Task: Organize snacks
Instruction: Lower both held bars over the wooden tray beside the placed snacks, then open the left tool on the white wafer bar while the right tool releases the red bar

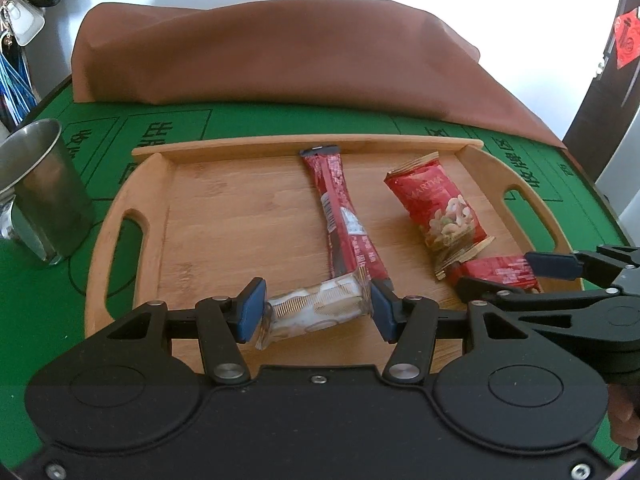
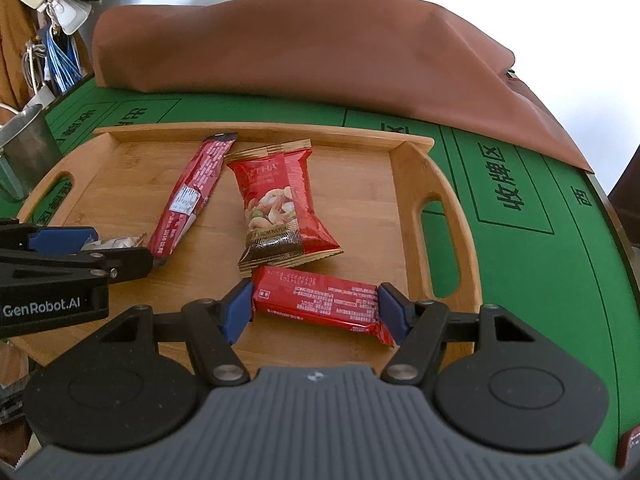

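Partly hidden at six o'clock on the wooden tray, a clear white-filled snack packet sits gripped end to end by the half-open left gripper, its near end tucked behind one pad. Beside it at three o'clock, the right gripper clamps a short red bar lengthwise; that bar's top corner disappears under the nut pouch

snack packets: 4 | tray: 1 | metal cup: 1
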